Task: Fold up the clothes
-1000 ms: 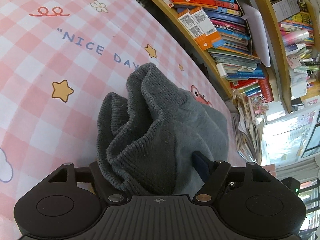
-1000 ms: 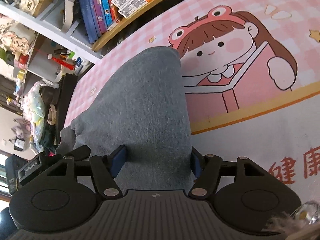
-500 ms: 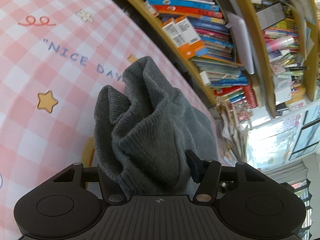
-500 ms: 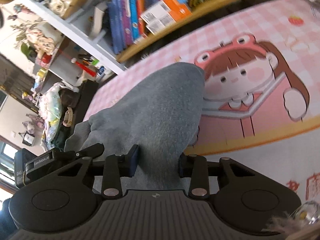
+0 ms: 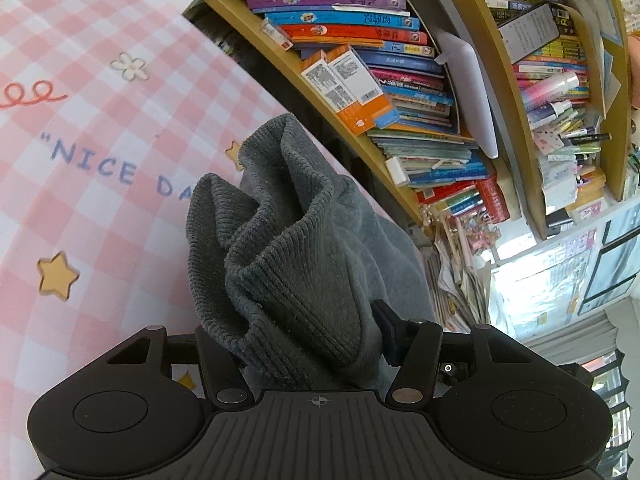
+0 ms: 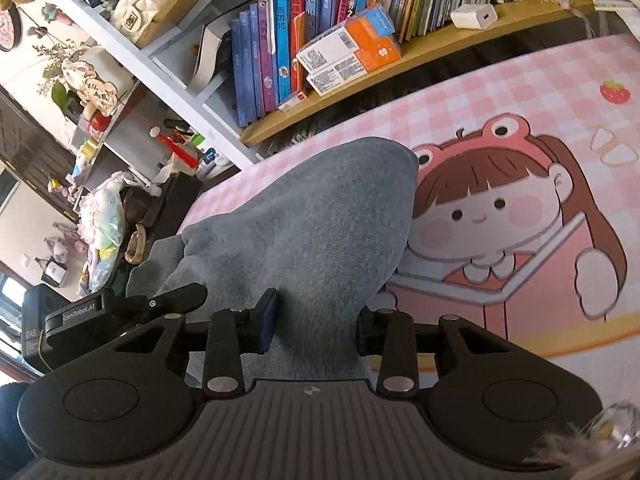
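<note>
Left gripper (image 5: 304,344) clenched on grey garment (image 5: 296,248), ribbed hem bunched up between the fingers and spilling forward over the near edge. Fabric lifted in a crumpled peak, far tip over the pink checked mat (image 5: 88,184), just past the "NICE DAY" lettering (image 5: 108,168). Smooth grey part of same garment trailing right and behind the ribbed bunch. Yellow star print (image 5: 57,276) on mat at left, well apart from cloth. Bookshelf (image 5: 400,92) far right, crammed with stacked books, orange box (image 5: 352,88) leaning at shelf front.

Right gripper (image 6: 316,326) clenched on the garment too (image 6: 304,236), smooth fleece side, blue pads (image 6: 267,320) pressed into cloth from both sides. Fabric rising from the fingers in a broad hump, far end rounded, resting on or just above mat; cannot tell which. Cartoon girl print (image 6: 492,216) with frog hood just right of the hump, cloth edge overlapping her left side. Strawberry print (image 6: 614,91) far right. Left gripper's black body showing at near left (image 6: 120,308), beside the drooping grey fold between both tools. Shelf with upright books (image 6: 280,48) far centre, orange-and-blue box (image 6: 356,50) lying in front of them, white charger block (image 6: 474,16) further right on same board.
</note>
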A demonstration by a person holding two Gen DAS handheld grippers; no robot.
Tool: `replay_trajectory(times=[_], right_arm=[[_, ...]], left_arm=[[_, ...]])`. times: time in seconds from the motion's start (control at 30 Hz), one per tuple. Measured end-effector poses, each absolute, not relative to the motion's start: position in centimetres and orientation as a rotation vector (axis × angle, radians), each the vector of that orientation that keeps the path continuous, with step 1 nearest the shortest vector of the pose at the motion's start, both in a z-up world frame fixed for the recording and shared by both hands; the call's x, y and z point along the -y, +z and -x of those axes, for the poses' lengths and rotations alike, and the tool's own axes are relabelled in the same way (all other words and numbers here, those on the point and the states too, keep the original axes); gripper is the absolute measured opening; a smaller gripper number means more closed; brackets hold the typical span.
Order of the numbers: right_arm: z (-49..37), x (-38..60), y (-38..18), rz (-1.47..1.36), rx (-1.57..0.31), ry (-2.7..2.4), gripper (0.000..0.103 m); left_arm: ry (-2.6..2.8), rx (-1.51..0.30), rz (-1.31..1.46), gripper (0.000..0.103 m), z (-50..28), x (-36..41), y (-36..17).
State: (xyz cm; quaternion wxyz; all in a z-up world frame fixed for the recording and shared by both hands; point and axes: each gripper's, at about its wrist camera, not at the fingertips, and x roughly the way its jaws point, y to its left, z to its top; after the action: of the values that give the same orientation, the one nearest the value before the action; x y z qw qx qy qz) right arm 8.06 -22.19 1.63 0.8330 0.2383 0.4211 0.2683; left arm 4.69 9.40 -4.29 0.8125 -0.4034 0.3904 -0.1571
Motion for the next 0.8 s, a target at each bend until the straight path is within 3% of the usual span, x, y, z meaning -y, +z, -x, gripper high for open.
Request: replay_trajectory(times=[0.8], right_arm=[[-21.2, 22.3, 1.1, -0.421, -0.803, 0.597, 0.034]], left_arm=[[-0.352, -0.77, 0.795, 0.056, -17.1, -9.0, -4.8]])
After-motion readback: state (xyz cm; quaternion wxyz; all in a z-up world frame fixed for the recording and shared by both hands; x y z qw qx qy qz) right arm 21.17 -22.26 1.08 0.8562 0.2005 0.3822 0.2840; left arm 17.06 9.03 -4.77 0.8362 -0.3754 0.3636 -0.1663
